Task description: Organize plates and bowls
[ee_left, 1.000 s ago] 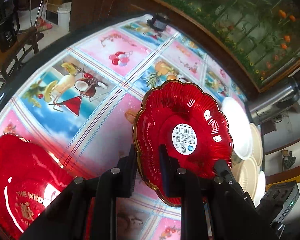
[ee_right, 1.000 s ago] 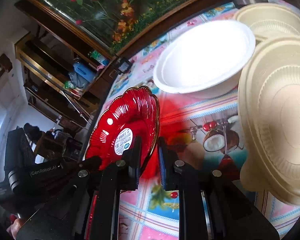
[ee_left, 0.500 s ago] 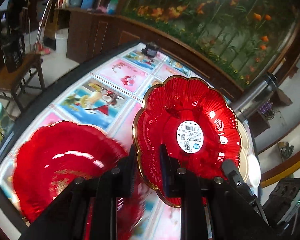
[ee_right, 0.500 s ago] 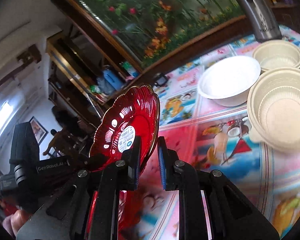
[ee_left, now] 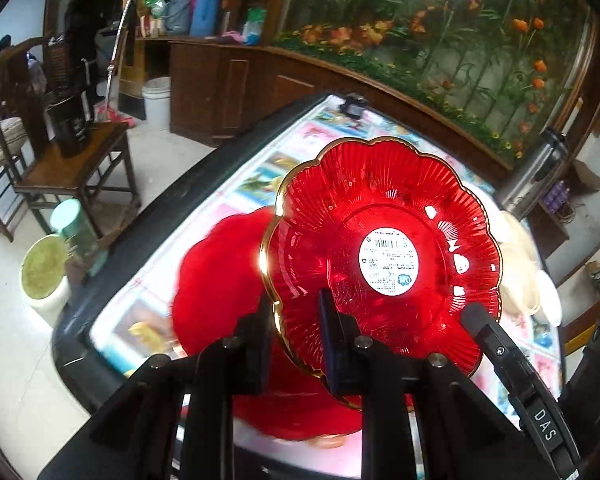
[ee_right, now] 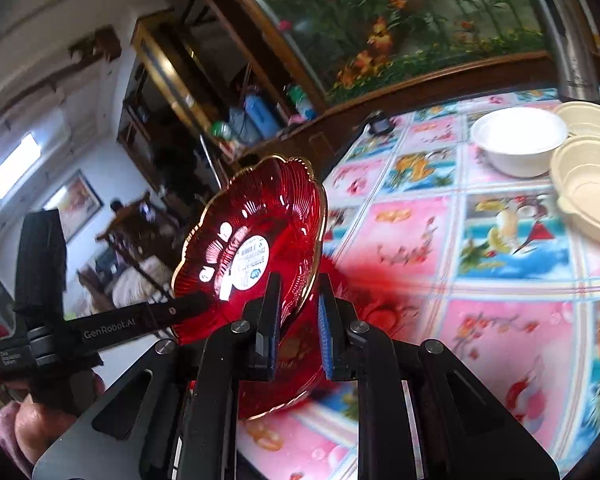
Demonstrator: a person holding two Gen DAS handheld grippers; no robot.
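Observation:
A red glass plate (ee_left: 380,240) with a scalloped gold rim and a white label hangs tilted above the table, held from two sides. My left gripper (ee_left: 296,336) is shut on its near-left rim. My right gripper (ee_right: 300,320) is shut on the plate (ee_right: 256,240) at the opposite rim; one right finger (ee_left: 500,344) shows in the left wrist view. Under it a second red plate (ee_left: 220,272) lies on the fruit-print tablecloth (ee_right: 480,280). A white bowl (ee_right: 516,140) and stacked cream bowls (ee_right: 588,184) stand at the far right.
A steel thermos (ee_right: 568,40) stands behind the bowls. A small black object (ee_left: 354,104) sits at the table's far edge. Off the table's left side are a wooden chair (ee_left: 72,160), a green-capped bottle (ee_left: 76,232) and a bucket (ee_left: 44,272). A hand (ee_right: 32,420) grips the left tool.
Both grippers have carried the red plate leftward and a little up across the table. It now hangs over the second red plate, and the bowls have dropped back to the right.

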